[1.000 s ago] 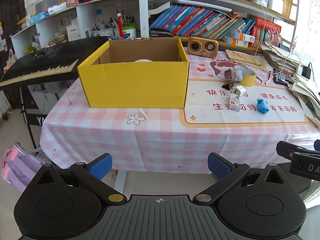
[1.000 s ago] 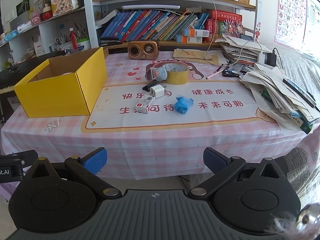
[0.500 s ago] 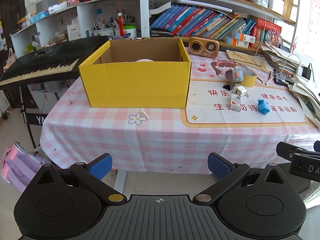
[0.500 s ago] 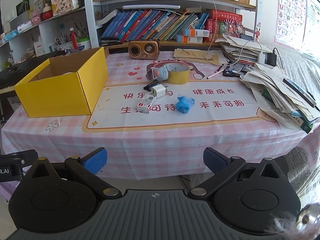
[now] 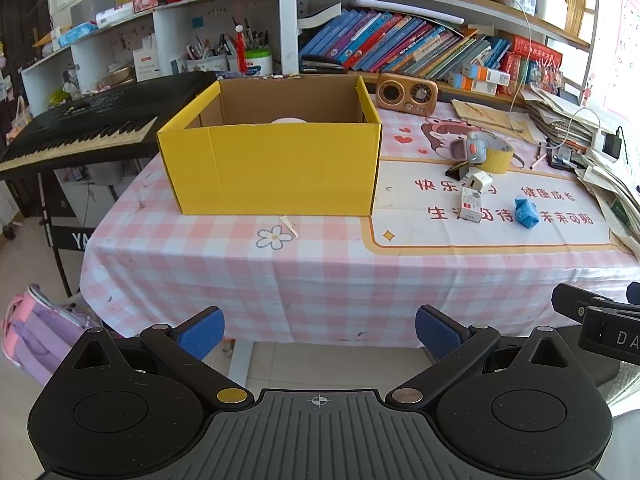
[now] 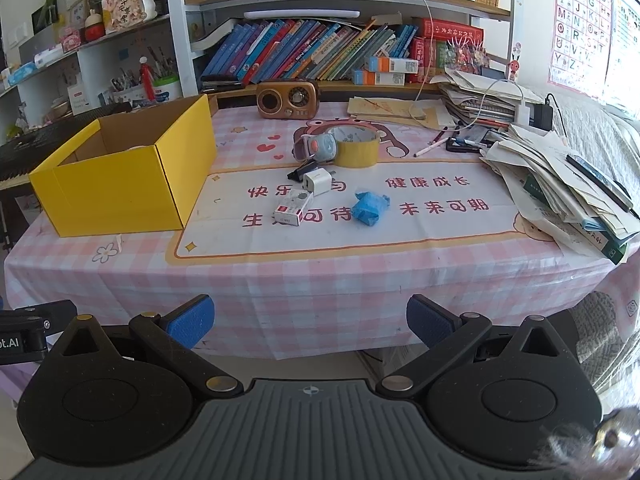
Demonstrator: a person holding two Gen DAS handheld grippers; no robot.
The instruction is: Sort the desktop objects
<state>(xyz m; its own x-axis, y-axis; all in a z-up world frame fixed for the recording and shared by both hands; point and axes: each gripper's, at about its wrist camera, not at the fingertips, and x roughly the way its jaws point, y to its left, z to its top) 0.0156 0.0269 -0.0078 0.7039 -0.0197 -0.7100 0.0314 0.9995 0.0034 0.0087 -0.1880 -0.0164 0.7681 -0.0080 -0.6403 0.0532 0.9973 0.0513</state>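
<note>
Left wrist: left gripper [image 5: 319, 331] wide apart, empty | right gripper [image 6: 310, 320] wide apart, empty

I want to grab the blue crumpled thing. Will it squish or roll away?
The blue wad looks like crinkled wrapping, so it will probably squash between the fingers and feel light. Its lumpy, folded shape likely keeps it from rolling. A push would probably just slide it across the mat.

Home study: bookshelves [image 5: 400, 48], keyboard [image 5: 80, 128], alphabet chart [image 6: 576, 20].
</note>
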